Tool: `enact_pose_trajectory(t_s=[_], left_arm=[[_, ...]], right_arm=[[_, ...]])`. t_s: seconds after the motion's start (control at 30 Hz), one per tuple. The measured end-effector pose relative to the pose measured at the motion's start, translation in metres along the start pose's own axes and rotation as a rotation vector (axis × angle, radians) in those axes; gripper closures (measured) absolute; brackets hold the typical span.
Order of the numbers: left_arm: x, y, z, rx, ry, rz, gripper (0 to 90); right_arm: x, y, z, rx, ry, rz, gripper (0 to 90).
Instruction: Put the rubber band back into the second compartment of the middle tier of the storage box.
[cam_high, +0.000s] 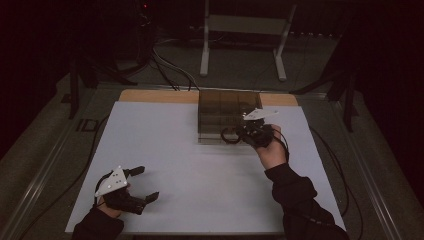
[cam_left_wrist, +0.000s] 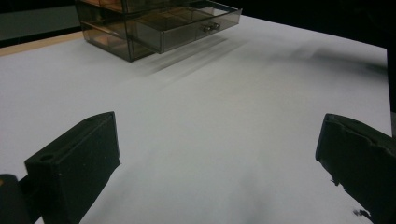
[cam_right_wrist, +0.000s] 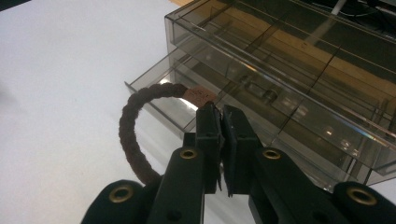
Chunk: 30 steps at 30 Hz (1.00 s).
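Brown and fuzzy, the hair tie is pinched in the right tongs, whose two black jaws are clenched on it close to its pale tan tag. Its loop bows out to the left of those jaws in the right gripper view, hanging free above the white counter. In the high view the same loop shows as a dark ring just left of the right tongs, in front of the organizer.

Directly ahead of the right tongs stands a smoky clear plastic drawer organizer. One drawer is pulled part-way out toward the tongs, and the tagged end of the hair tie sits above its front edge; whether it touches the plastic cannot be told. The hand holding these tongs comes out of a dark sleeve.

Well apart, at the near left corner of the counter, the left tongs rest low over the white sheet with their jaws released and spread wide, nothing between them. In the left gripper view the two black jaws stand at either side, bare counter lies between them, and the organizer with its open drawer sits far ahead and to the left.
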<state>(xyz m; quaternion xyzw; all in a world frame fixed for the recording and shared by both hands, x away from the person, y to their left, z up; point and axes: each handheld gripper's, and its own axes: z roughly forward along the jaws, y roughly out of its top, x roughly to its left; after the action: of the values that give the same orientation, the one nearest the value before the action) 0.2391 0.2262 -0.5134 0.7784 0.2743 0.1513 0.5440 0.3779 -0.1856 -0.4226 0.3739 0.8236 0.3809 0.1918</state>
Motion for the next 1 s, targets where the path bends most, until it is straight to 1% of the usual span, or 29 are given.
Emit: enact_pose_trajectory(t_s=[0.1,0.5,1.0], left_arm=[[-0.001,0.0,0.0,0.002,0.001,0.007,0.4],[-0.001,0.0,0.0,0.002,-0.001,0.008,0.4],[-0.001,0.0,-0.001,0.002,0.001,0.01,0.4]], right_arm=[[-0.002,0.002,0.003,0.0,-0.002,0.007,85.7],[-0.008,0.005,0.016,0.015,-0.01,0.018,85.7],[-0.015,0.001,0.031,0.025,-0.012,0.036,85.7]])
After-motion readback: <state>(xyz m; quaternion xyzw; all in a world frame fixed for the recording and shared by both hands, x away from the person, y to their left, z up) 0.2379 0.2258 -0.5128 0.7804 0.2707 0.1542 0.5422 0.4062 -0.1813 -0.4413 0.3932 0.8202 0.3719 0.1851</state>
